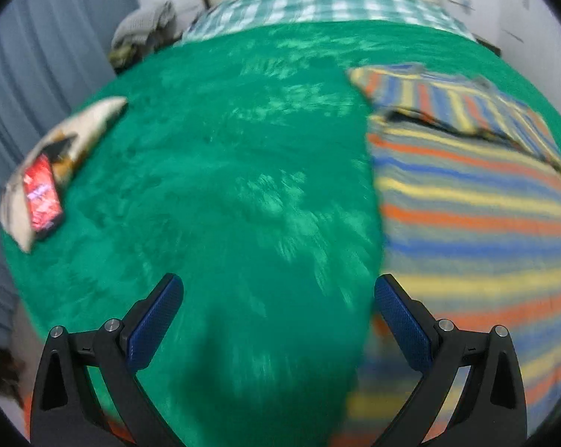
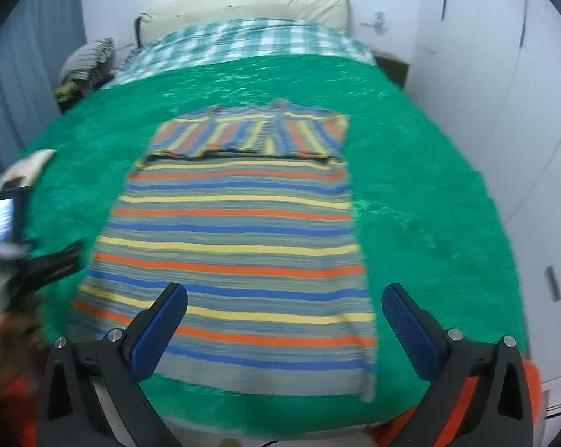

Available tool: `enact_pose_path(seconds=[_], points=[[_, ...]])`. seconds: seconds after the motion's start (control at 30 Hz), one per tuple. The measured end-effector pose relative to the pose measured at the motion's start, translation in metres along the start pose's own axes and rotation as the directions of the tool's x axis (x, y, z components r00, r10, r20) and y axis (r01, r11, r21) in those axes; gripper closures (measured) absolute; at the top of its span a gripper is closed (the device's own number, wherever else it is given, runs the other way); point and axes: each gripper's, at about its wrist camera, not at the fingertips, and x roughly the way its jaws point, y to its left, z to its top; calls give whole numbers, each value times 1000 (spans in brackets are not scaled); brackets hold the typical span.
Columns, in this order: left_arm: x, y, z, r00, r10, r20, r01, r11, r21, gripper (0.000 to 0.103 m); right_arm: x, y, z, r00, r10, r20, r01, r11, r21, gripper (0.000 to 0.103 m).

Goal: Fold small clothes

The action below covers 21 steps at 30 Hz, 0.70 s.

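Observation:
A striped shirt (image 2: 235, 231) in grey, blue, yellow and orange lies flat on the green blanket (image 2: 429, 201), its sleeves folded across the top. It also shows at the right of the left wrist view (image 1: 477, 201). My right gripper (image 2: 284, 329) is open and empty above the shirt's lower hem. My left gripper (image 1: 278, 320) is open and empty over bare blanket (image 1: 220, 171), its right finger by the shirt's left edge. The left gripper also shows blurred at the left of the right wrist view (image 2: 45, 264).
A phone with a lit red screen (image 1: 42, 195) rests on a small cushion (image 1: 68, 149) at the bed's left edge. A checked sheet (image 2: 243, 44) and a cream pillow (image 2: 243, 3) lie at the head. Clothes are piled beside the bed (image 2: 83, 63). White wardrobe doors (image 2: 503, 111) stand right.

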Motion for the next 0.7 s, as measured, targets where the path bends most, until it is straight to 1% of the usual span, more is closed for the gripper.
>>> enact_pose_path(seconds=[0.07,0.1,0.13,0.17,0.2,0.23,0.3,0.37,0.43,0.7], points=[[34,5,9,998,37,-54,-37,999,-9,0,-8,9,5,1000,20,18,-20,1000,-3,0],[54,8,10,996,21,-87,-22,1000,-4,0,-10,13,7,999,26,24,-26,1000,-7,0],[65,15,10,997,-52,-60,51,998,-25,0,-12,16,8,999,32,28,-32,999,-8,0],[65,22,7,996,-90,-3,90,995,-52,0,-14,19,10,999,40,30,-40,999,-10,0],[63,28,4,994,-106,33,109,991,-77,0,-17,24,11,998,50,33,-49,999,-14,0],[61,30,0,993,-110,42,113,990,-86,0,-17,28,12,998,54,33,-53,998,-18,0],[57,26,-7,993,-91,70,96,994,-60,0,-17,35,12,998,61,34,-60,998,-34,0],[54,24,-12,993,-81,87,86,995,-56,0,-12,47,10,998,62,27,-60,996,-65,0],[55,24,-13,992,-86,90,92,994,-61,0,-3,54,8,998,68,2,-68,994,-82,0],[58,28,-9,992,-93,89,99,993,-66,0,23,79,-10,991,103,-82,-111,989,-97,0]])
